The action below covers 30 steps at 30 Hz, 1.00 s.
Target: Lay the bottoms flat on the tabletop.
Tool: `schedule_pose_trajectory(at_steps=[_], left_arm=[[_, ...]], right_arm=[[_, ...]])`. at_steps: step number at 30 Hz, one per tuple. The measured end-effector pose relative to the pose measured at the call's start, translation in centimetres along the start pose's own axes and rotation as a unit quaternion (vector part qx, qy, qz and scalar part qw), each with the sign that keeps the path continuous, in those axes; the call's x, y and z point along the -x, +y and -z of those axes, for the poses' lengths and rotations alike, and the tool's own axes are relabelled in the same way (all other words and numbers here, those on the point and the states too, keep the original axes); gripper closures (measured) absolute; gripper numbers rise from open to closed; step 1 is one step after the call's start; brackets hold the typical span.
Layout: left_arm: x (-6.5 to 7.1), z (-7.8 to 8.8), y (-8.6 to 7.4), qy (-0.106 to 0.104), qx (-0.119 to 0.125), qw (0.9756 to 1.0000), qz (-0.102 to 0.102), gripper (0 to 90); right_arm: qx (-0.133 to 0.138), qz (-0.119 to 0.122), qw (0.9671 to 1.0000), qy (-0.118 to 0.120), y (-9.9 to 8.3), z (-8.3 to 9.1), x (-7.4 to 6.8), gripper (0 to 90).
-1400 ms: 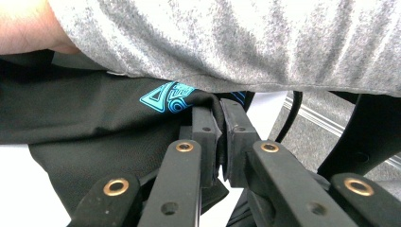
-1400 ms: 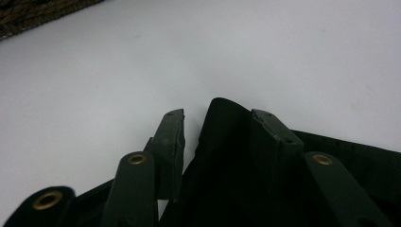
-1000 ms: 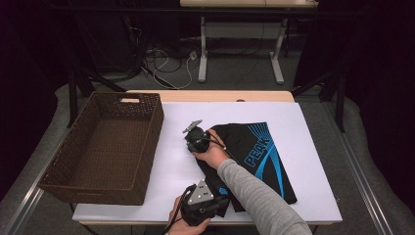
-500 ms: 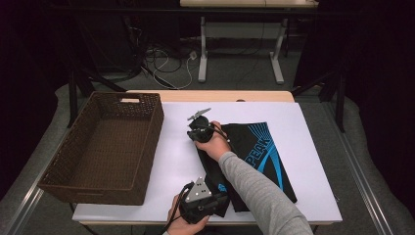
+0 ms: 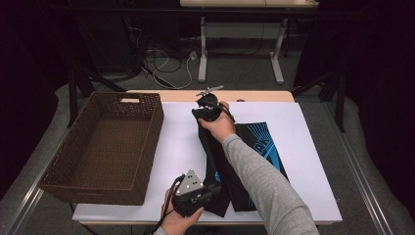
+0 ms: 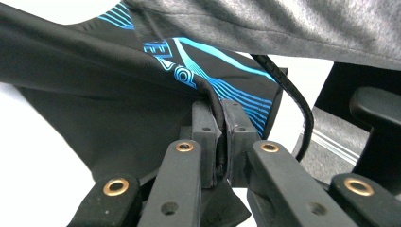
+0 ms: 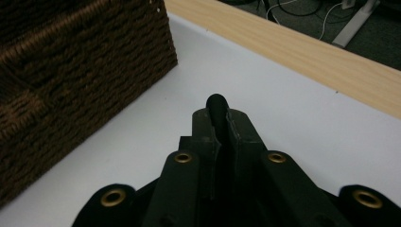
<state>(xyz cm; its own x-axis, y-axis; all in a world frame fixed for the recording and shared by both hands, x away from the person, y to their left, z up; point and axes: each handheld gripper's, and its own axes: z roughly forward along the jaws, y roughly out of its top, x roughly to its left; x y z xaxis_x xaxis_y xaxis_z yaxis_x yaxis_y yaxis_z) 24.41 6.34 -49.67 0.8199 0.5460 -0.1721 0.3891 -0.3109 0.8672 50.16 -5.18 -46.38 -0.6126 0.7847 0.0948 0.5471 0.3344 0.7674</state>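
Gripping both ends, my right gripper (image 5: pixel 207 113) and left gripper (image 5: pixel 203 196) pinch the black garment (image 5: pixel 254 161) stretched down the frame's middle; next I'd judge a fold toward the basket (image 5: pixel 105 142).

Grey sleeve (image 5: pixel 264 181), black claws (brass rivets)

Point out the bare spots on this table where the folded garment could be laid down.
Free: the white strip between wicker basket and black garment, and the table right of it. Crowded: near edge, around the left gripper and right gripper.
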Motion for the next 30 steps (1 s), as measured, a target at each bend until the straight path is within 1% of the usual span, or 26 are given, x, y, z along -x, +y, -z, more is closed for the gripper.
schedule_pose_trajectory(at_steps=[3, 5, 8, 9, 12, 13, 16, 17, 18, 20, 22, 27, 29, 30], left_arm=[[-0.3, 0.7, 0.6, 0.007, 0.010, 0.9999, -0.002, 85.6], [-0.4, 1.2, 0.9, 0.011, 0.016, 0.9998, -0.003, 85.6], [-0.6, 1.8, 1.3, 0.016, 0.027, 0.9995, -0.001, 85.6], [-0.7, 2.0, 1.4, 0.018, 0.028, 0.9994, -0.004, 85.6], [-1.0, 2.8, 1.8, 0.024, 0.041, 0.9989, 0.003, 85.6], [-1.1, 3.0, 1.9, 0.028, 0.044, 0.9987, 0.000, 85.6], [-1.2, 3.6, 2.3, 0.032, 0.053, 0.9981, 0.004, 85.6], [-1.3, 3.8, 2.4, 0.034, 0.054, 0.9980, 0.000, 85.6], [-1.2, 3.8, 2.5, 0.036, 0.059, 0.9976, 0.002, 85.6], [-1.1, 3.7, 2.8, 0.033, 0.056, 0.9979, 0.001, 85.6], [-1.0, 3.4, 3.2, 0.032, 0.054, 0.9980, -0.006, 85.6], [-0.7, 1.9, 4.1, 0.023, 0.049, 0.9984, -0.011, 85.6], [-0.6, 1.3, 4.3, 0.019, 0.048, 0.9986, -0.013, 85.6], [-0.5, 0.9, 4.5, 0.018, 0.046, 0.9987, -0.015, 85.6]], right_arm=[[0.009, -0.003, 0.9999, 0.004, 0.7, 0.4, 0.0, 82.8], [0.018, -0.002, 0.9998, 0.005, 1.4, 0.6, -0.4, 82.8], [0.023, 0.002, 0.9997, 0.009, 2.1, 0.8, -0.9, 82.7], [0.028, 0.003, 0.9995, 0.011, 2.4, 0.8, -1.1, 82.8], [0.034, 0.007, 0.9993, 0.015, 3.2, 1.0, -1.6, 82.8], [0.037, 0.009, 0.9991, 0.016, 3.6, 1.1, -1.8, 82.7], [0.048, 0.008, 0.9987, 0.018, 4.4, 1.4, -2.0, 82.8], [0.051, 0.008, 0.9985, 0.018, 4.7, 1.5, -2.0, 82.8], [0.054, 0.010, 0.9983, 0.017, 4.9, 1.6, -1.9, 82.8], [0.060, 0.006, 0.9980, 0.018, 5.3, 2.0, -1.7, 82.8], [0.063, -0.001, 0.9979, 0.015, 5.4, 2.3, -1.1, 82.8], [0.060, -0.018, 0.9980, 0.003, 5.2, 2.9, 1.2, 82.8], [0.065, -0.016, 0.9977, -0.002, 5.1, 3.3, 2.2, 82.8], [0.064, -0.019, 0.9977, -0.004, 5.0, 3.5, 2.4, 82.8]])
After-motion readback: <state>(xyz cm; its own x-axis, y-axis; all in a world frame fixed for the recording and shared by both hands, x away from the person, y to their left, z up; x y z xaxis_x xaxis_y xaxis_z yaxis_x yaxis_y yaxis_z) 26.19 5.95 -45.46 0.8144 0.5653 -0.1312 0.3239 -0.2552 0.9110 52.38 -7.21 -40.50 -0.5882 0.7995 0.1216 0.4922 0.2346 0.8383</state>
